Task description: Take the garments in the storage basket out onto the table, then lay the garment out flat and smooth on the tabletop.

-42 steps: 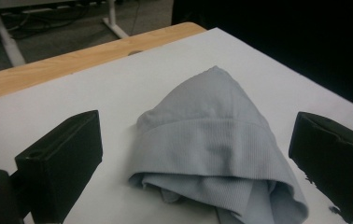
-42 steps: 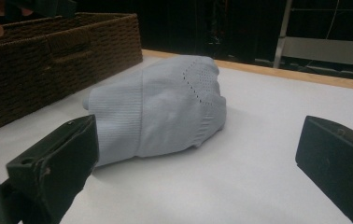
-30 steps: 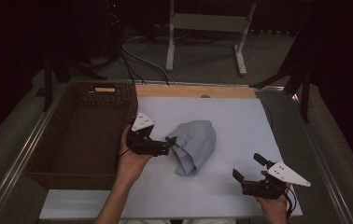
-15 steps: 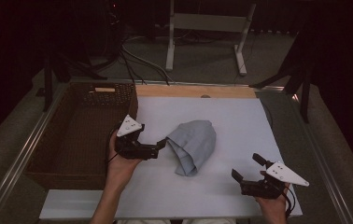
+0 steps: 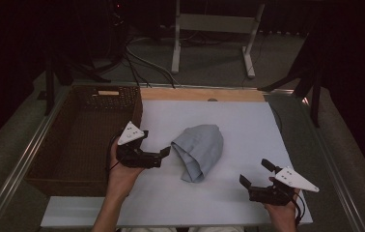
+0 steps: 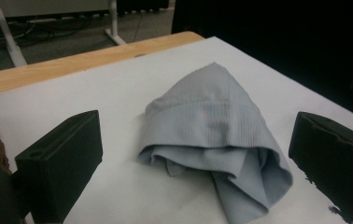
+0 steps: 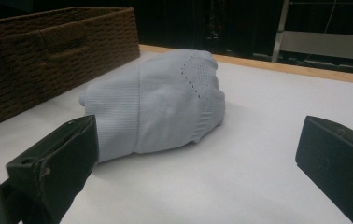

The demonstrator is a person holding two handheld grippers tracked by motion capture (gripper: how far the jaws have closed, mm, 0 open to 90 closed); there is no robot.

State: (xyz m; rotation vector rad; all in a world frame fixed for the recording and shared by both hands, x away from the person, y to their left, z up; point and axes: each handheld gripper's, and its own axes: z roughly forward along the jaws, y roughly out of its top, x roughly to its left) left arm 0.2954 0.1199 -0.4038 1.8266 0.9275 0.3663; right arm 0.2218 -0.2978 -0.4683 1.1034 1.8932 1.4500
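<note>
A crumpled pale-blue cloth (image 5: 199,151) lies at the centre of the frame on the white worktop (image 5: 248,121). Just left of it sits the left gripper (image 5: 163,153), fingers spread, holding nothing. At lower right the right gripper (image 5: 255,173) gapes empty. A wicker basket (image 5: 45,145) fills the left.

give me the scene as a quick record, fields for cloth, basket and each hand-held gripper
cloth: light grey-blue knit garment, bunched in a heap on the white board, mid-table
basket: brown wicker basket, on the left of the board, looks empty
left hand-held gripper: open, jaws aimed at the cloth's left edge, close to it but not gripping
right hand-held gripper: open, near the board's front right corner, apart from the cloth
held: nothing
</note>
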